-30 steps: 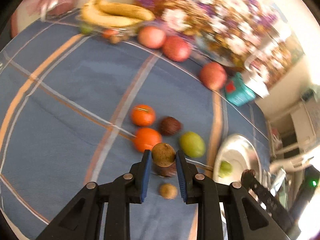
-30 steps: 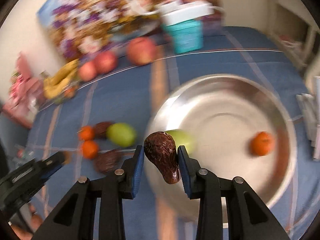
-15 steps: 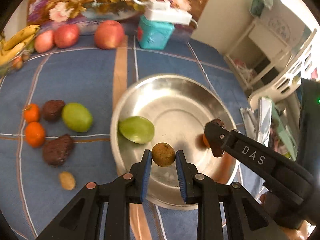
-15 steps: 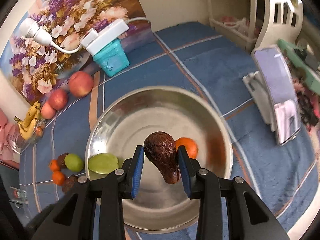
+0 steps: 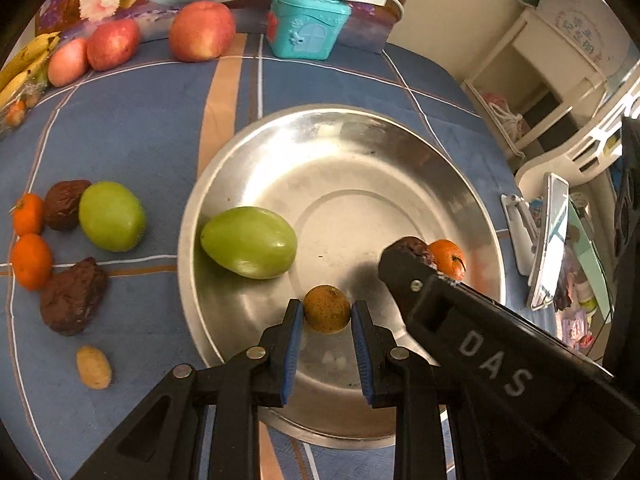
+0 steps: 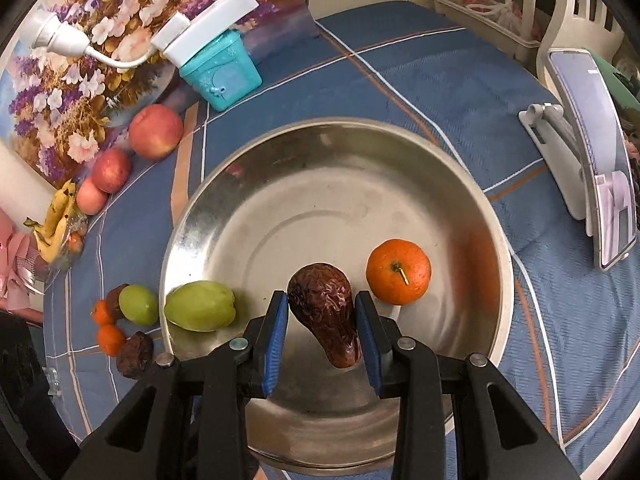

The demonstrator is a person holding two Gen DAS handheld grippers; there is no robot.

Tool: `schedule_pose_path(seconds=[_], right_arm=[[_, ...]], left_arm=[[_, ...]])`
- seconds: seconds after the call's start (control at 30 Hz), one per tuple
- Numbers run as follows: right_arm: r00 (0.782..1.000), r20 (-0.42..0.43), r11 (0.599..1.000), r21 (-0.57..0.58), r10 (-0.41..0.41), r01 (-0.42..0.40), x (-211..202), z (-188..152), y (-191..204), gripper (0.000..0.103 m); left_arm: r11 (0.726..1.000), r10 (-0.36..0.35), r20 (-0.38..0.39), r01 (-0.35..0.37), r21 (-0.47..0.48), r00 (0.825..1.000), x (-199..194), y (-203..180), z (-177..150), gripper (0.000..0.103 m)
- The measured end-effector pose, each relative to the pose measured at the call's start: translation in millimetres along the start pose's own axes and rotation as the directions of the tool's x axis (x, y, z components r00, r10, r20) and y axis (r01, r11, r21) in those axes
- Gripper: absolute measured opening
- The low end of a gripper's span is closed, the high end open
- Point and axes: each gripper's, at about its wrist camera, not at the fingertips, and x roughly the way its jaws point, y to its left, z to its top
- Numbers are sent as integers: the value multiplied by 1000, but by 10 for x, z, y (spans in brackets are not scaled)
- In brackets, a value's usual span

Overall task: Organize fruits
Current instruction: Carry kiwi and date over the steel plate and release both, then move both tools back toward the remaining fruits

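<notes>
My left gripper (image 5: 325,316) is shut on a small round brown fruit (image 5: 326,309) and holds it over the near part of the steel bowl (image 5: 348,128). My right gripper (image 6: 322,320) is shut on a wrinkled dark red date (image 6: 324,312) over the same bowl (image 6: 332,136), and shows as a black arm in the left wrist view (image 5: 460,312). In the bowl lie a green fruit (image 5: 249,242) (image 6: 199,306) and an orange (image 6: 399,272) (image 5: 447,258).
On the blue cloth left of the bowl lie a green fruit (image 5: 111,216), two small oranges (image 5: 31,261), two dark dates (image 5: 73,296) and a small tan fruit (image 5: 94,367). Apples (image 5: 202,30), bananas (image 6: 56,220) and a teal box (image 5: 308,28) stand at the back. A phone on a stand (image 6: 592,152) is right.
Both grippers have come lower and closer over the bowl with their fruits still held. The view has steadied compared with a second ago, when the left gripper was over the loose fruit.
</notes>
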Motion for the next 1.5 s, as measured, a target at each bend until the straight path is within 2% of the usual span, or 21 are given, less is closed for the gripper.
schedule_pose_path(seconds=[0.57, 1.0, 1.2, 1.43, 1.5], right_arm=[[1000, -12, 999, -24, -22, 22, 45, 20, 63, 37], [998, 44, 999, -32, -34, 36, -146, 73, 81, 39], [998, 49, 999, -14, -44, 45, -164, 90, 56, 39], [999, 42, 998, -60, -30, 32, -167, 29, 190, 39], [999, 35, 997, -81, -11, 14, -153, 3, 274, 39]], left_arm=[[1000, 5, -2, -5, -12, 1000, -34, 106, -12, 28], [999, -21, 5, 22, -48, 1000, -211, 232, -4, 28], [989, 26, 30, -21, -149, 999, -350, 558, 28, 28], [955, 155, 111, -120, -271, 982, -730, 1099, 60, 28], [944, 175, 122, -131, -304, 977, -823, 1282, 43, 35]])
